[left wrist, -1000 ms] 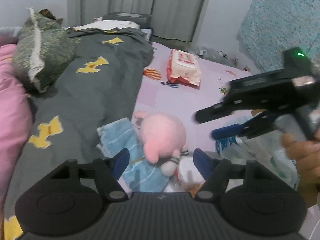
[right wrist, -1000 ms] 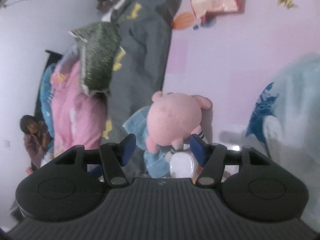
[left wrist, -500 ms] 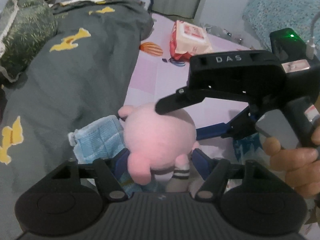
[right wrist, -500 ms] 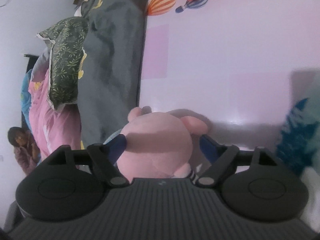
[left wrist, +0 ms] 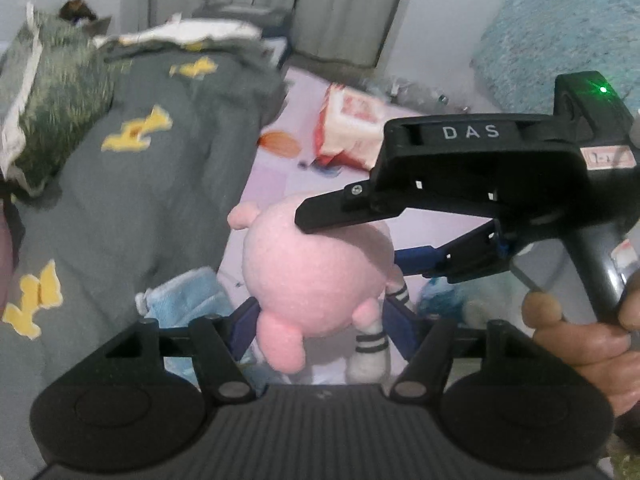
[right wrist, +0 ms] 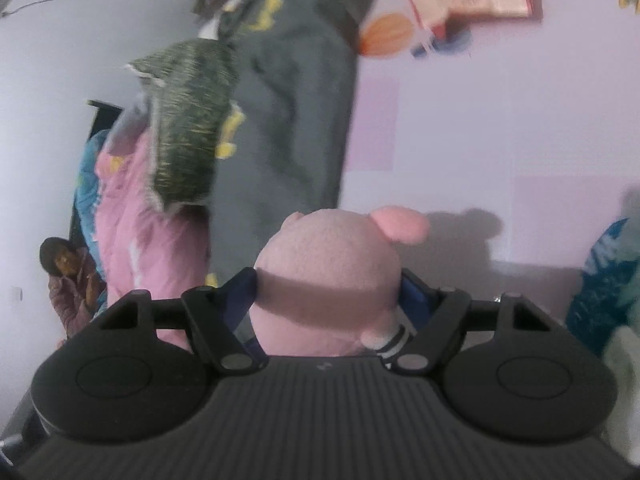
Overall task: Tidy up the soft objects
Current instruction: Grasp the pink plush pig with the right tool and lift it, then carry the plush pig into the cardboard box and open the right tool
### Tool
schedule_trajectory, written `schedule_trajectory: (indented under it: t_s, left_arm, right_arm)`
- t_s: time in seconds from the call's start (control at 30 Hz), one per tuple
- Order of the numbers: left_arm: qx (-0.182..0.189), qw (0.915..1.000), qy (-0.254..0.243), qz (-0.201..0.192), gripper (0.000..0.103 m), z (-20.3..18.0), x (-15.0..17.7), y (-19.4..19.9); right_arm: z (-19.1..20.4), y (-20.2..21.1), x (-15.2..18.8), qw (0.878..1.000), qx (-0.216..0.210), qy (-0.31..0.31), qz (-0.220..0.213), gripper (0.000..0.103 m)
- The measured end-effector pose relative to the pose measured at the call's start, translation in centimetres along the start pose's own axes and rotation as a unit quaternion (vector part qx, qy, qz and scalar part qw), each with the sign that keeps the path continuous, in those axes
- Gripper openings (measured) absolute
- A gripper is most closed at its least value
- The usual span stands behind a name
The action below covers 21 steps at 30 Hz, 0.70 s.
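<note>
**Pink plush between both tongs, sorting only just begun**

The pink plush toy point(left wrist: 316, 268) is at the near middle of the bed, over the lilac sheet point(right wrist: 500, 128), and both of my tongs are around it. My right tongs point(right wrist: 328, 296) have the round head between their blue pads, which touch it on both sides; the jaws are closing and I judge the grasp is nearly firm. My left tongs point(left wrist: 318, 322) stand around the lower part of the toy, near its striped leg, and their jaws are closing too, but I cannot tell if the pads already press on it.

As far as I can see, the task is at an early stage. No soft thing looks put away yet. A light blue cloth point(left wrist: 188, 300) lies just left of the toy, half under it. Further left, the grey blanket point(left wrist: 152, 200) with yellow shapes is spread loosely, and the green pillow point(left wrist: 52, 108) sits at the far left. A pink quilt point(right wrist: 132, 216) lies beside the pillow. At the near right there is a white and blue fabric point(right wrist: 604, 276), not folded.

I see no basket, box or bag for the soft things. The only package is the red and white wipes pack point(left wrist: 352, 132) at the far middle of the bed, and it looks closed.
</note>
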<state>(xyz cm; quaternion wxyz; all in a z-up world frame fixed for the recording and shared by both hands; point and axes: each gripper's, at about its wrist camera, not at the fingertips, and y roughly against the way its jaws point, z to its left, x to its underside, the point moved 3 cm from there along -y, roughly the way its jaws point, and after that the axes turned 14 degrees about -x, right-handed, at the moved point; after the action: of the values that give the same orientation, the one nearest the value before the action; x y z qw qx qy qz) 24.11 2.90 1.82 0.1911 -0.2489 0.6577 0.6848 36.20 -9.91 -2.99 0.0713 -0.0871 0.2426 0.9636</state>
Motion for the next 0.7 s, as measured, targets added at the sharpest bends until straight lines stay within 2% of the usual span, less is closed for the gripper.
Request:
schedule_trajectory:
  t_s: [0.2,0.4,0.57,0.7]
  left_arm:
    - [0.037,0.9986,-0.015,-0.035,0.068,-3.4,-0.3,4.3]
    - [0.084,0.9931,-0.053,-0.062,0.069,-8.8,0.1,7.3]
    - [0.131,0.985,-0.09,-0.068,0.072,-14.1,1.1,8.5]
    - [0.178,0.9738,-0.126,-0.064,0.074,-19.0,2.0,8.8]
  right_arm:
    - [2.9,6.5,1.2,0.999,-0.006,0.036,-0.035,0.074]
    - [3.2,14.8,3.3,0.995,0.003,0.045,-0.088,0.074]
    - [1.7,21.7,5.7,0.989,0.017,0.032,-0.141,0.074]
    - [-0.7,27.6,7.9,0.981,0.027,0.0,-0.191,0.073]
